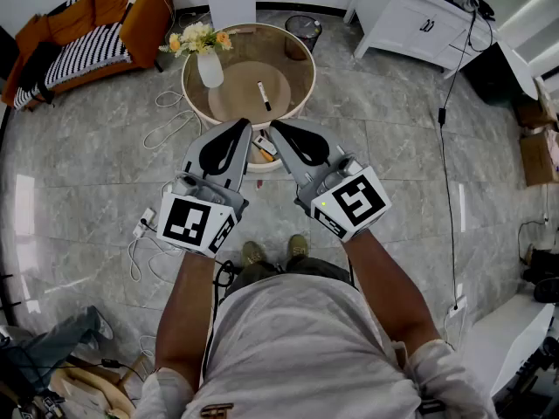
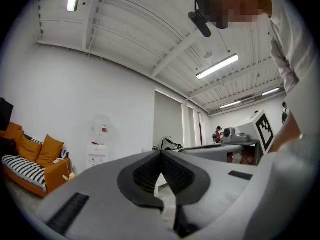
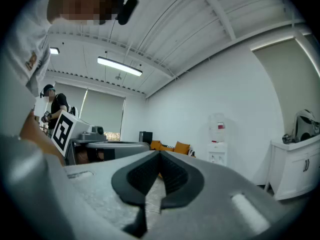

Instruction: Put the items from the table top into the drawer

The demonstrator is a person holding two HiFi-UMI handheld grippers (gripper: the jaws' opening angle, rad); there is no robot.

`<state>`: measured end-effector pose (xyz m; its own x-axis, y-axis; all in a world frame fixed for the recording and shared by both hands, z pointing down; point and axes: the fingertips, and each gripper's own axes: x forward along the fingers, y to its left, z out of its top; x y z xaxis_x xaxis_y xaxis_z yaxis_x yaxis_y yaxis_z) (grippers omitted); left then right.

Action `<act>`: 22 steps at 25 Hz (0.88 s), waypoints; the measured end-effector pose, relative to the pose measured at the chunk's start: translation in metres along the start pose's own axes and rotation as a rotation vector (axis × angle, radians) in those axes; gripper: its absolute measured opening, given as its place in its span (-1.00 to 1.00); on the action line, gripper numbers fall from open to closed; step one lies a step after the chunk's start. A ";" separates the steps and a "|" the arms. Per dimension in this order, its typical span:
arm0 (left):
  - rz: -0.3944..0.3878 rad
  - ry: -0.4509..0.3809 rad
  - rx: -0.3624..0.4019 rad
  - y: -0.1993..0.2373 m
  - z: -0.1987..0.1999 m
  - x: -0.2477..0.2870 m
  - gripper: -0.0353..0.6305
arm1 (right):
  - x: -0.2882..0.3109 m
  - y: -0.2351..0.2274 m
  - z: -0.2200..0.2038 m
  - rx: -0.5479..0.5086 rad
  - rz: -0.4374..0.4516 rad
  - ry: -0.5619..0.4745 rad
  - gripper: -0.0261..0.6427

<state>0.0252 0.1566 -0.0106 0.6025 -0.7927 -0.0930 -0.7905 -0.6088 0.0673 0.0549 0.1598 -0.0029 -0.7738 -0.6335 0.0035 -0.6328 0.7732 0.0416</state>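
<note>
A round wooden table (image 1: 295, 84) stands ahead of me on the tiled floor. A black-and-white marker (image 1: 263, 95) lies on its top, beside a white vase of flowers (image 1: 208, 59). Below the table's near edge an open drawer (image 1: 262, 153) shows between my two grippers, mostly hidden by them; something orange and white lies in it. My left gripper (image 1: 245, 126) (image 2: 161, 154) and right gripper (image 1: 274, 127) (image 3: 160, 154) are held level side by side above the drawer. Both are shut and empty, their tips close together.
An orange sofa (image 1: 131, 16) with a striped cushion stands at the back left, a dark waste bin (image 1: 303, 31) behind the table, a white cabinet (image 1: 410, 20) at the back right. White cables and a power strip (image 1: 144, 223) lie on the floor to the left.
</note>
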 end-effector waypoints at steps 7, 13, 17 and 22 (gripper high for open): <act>-0.001 -0.007 -0.005 0.019 -0.003 -0.013 -0.89 | 0.017 0.012 -0.003 -0.007 -0.013 0.002 -0.92; -0.005 -0.018 -0.016 0.041 -0.007 -0.027 -0.89 | 0.031 0.018 -0.015 -0.005 -0.060 0.026 -0.92; -0.008 -0.015 -0.014 0.057 -0.016 -0.034 -0.89 | 0.041 0.017 -0.028 0.010 -0.105 0.050 -0.92; 0.002 -0.004 -0.018 0.078 -0.030 -0.030 -0.89 | 0.060 0.008 -0.047 0.006 -0.125 0.091 -0.92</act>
<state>-0.0516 0.1320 0.0270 0.6003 -0.7939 -0.0972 -0.7897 -0.6075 0.0852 0.0053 0.1266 0.0449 -0.6830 -0.7249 0.0895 -0.7246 0.6879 0.0415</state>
